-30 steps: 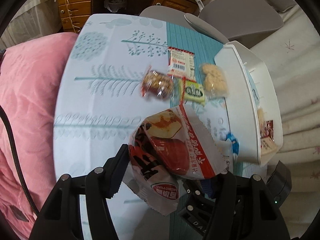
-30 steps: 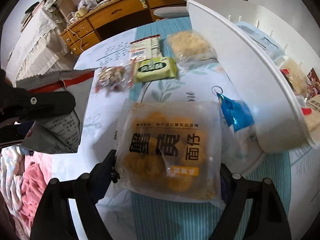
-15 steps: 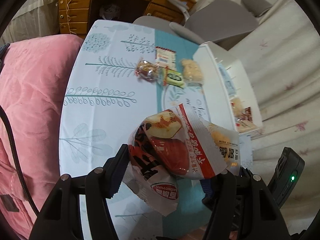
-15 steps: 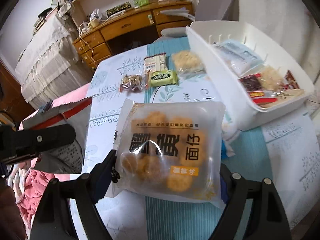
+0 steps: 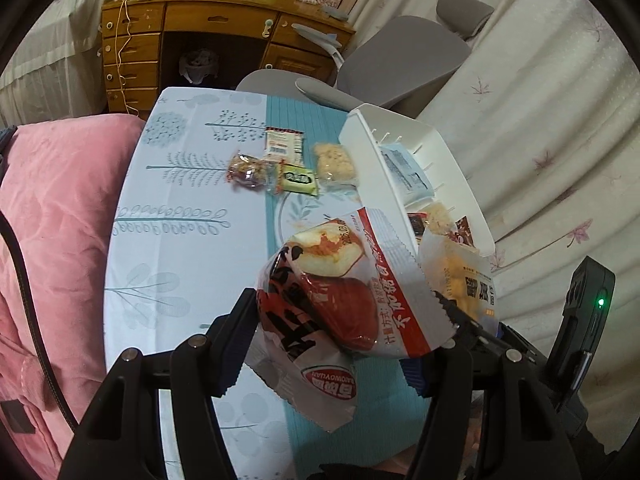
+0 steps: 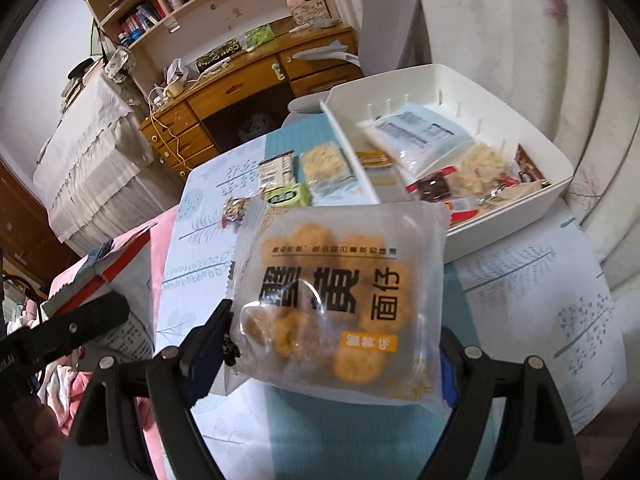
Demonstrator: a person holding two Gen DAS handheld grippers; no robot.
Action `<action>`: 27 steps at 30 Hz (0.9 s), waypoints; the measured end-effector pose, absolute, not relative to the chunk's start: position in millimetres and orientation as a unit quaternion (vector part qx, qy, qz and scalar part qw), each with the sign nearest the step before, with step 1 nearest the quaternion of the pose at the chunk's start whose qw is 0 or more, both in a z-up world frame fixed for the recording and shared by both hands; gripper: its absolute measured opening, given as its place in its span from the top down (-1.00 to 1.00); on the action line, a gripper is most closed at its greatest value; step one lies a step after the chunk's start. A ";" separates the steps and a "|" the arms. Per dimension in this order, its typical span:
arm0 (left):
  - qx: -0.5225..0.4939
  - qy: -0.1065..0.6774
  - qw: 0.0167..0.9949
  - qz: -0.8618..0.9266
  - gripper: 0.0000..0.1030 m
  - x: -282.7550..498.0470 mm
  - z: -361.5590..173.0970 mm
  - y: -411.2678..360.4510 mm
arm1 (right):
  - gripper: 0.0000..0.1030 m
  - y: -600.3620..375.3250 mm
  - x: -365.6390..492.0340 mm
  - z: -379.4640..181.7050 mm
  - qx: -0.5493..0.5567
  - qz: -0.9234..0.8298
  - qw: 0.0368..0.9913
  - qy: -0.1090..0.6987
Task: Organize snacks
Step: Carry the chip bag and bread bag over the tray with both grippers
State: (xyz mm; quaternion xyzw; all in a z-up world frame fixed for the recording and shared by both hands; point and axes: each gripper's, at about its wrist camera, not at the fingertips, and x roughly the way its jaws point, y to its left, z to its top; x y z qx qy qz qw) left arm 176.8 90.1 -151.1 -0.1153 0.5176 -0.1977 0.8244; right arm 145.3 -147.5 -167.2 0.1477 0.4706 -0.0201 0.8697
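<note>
My left gripper (image 5: 340, 332) is shut on a red-and-white bread packet (image 5: 336, 296), held above the table. My right gripper (image 6: 336, 344) is shut on a clear bag of golden crackers (image 6: 336, 304), also lifted off the table; that bag (image 5: 464, 280) shows at the right of the left wrist view. A white storage bin (image 6: 508, 224) with several snacks inside stands at the table's right. Left on the tablecloth are a candy bag (image 5: 248, 170), a green packet (image 5: 298, 179), a white packet (image 5: 283, 144) and a pale rice cake (image 5: 334, 164).
The table wears a white leaf-print cloth (image 5: 172, 216) with a teal runner (image 5: 292, 120). A pink cushion (image 5: 52, 216) lies at its left, grey chairs (image 5: 400, 64) and a wooden desk (image 5: 224, 36) behind, and a curtain (image 5: 540, 120) at the right.
Both grippers have risen and drawn back with their packets still held. The table and bin now look smaller, and the inside of the bin has come into view.
</note>
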 end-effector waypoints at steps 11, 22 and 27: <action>-0.132 0.501 0.839 -0.169 -0.22 174.7 -138.4 14.2 | -0.65 -228.6 155.7 -147.9 0.137 0.016 0.869 0.474; -0.143 0.497 0.844 -0.142 -0.22 184.2 -143.1 -58.6 | -0.65 -301.4 184.9 -142.1 0.116 0.053 0.871 0.475; -0.142 0.495 0.846 -0.136 -0.23 196.5 -146.6 -88.6 | -0.66 -327.6 200.9 -145.4 0.110 0.066 0.869 0.477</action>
